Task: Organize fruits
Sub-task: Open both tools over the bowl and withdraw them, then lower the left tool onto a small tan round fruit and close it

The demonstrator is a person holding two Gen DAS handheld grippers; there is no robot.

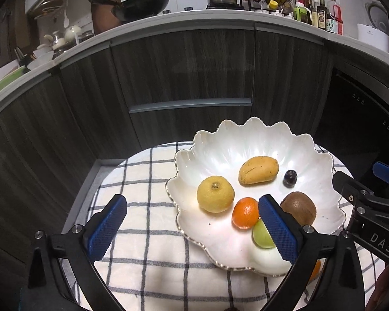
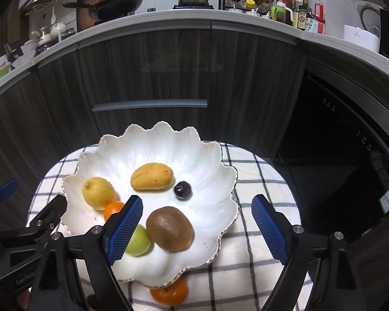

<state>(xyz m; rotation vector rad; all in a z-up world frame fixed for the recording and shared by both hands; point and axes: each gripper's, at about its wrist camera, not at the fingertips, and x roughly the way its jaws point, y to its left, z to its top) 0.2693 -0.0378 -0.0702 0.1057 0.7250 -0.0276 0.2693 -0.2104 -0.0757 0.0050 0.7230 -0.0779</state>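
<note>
A white scalloped plate (image 1: 246, 145) (image 2: 155, 142) holds a lemon (image 1: 215, 194) (image 2: 98, 193), a mango (image 1: 258, 173) (image 2: 152, 176), a small dark plum (image 1: 290, 178) (image 2: 183, 189), a kiwi (image 1: 299, 207) (image 2: 169, 229), a tangerine (image 1: 246, 212) (image 2: 112, 210) and a green fruit (image 1: 263, 234) (image 2: 140, 241). A second tangerine (image 2: 169, 294) lies on the cloth just outside the plate's near rim. My left gripper (image 1: 191, 202) hovers open over the plate's left side, empty. My right gripper (image 2: 197, 202) is open above the kiwi, touching nothing.
A checked cloth (image 1: 142, 259) covers the small round table. Dark cabinet fronts (image 1: 181, 64) stand close behind it, and a black appliance (image 2: 337, 129) is at the right. The counter above carries a wok (image 1: 140, 4), a pot, bottles and dishes.
</note>
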